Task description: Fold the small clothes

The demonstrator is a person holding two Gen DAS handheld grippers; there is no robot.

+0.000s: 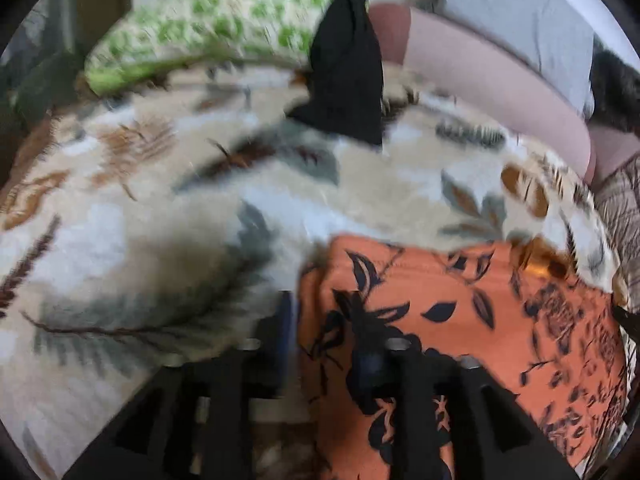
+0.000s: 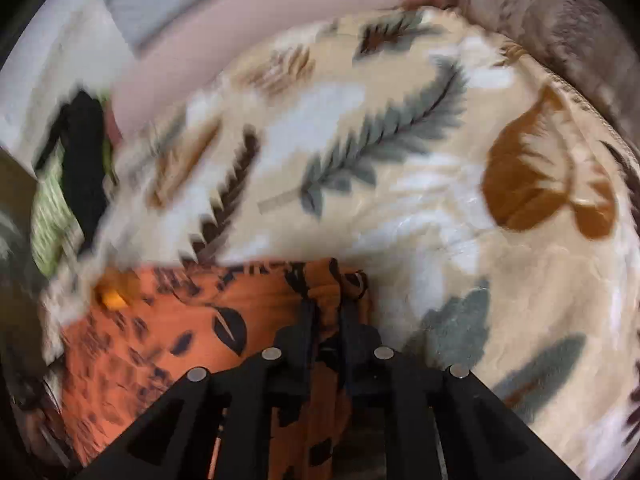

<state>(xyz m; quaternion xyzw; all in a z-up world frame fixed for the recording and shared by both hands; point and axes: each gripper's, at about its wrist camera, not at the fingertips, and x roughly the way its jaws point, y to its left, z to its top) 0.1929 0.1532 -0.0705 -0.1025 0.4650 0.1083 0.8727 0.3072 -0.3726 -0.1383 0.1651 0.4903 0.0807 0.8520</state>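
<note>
One orange garment point(image 1: 460, 320) with a black leaf and flower print: it lies on the blanket at the near edge of both views, low and right in the left wrist view, low and left in the right wrist view point(image 2: 168, 332). Its type cannot be told through the blur.

One fleece blanket point(image 1: 160, 208), cream with grey-green, brown and white leaf shapes: it covers the whole work surface and shows again in the right wrist view point(image 2: 420, 208).

One black garment point(image 1: 344, 68): it lies in a heap at the far side of the blanket, partly over the green item; in the right wrist view it appears at the left edge point(image 2: 86, 168).

One green-and-white patterned cushion or folded cloth point(image 1: 208, 28): far left, beside the black garment.

One grey cloth point(image 1: 520, 12) and one pale pink rounded shape point(image 1: 492, 92): beyond the blanket, upper right; neither can be identified.

Left gripper point(image 1: 326, 344): fingers spread with a clear gap between them. One finger stands over the bare blanket, the other over the edge of the orange garment. Whether either pad touches cloth cannot be told.

Right gripper point(image 2: 327, 320): fingers drawn close together, pinching a bunched fold of the orange garment at its upper edge, the cloth gathered between the tips.
</note>
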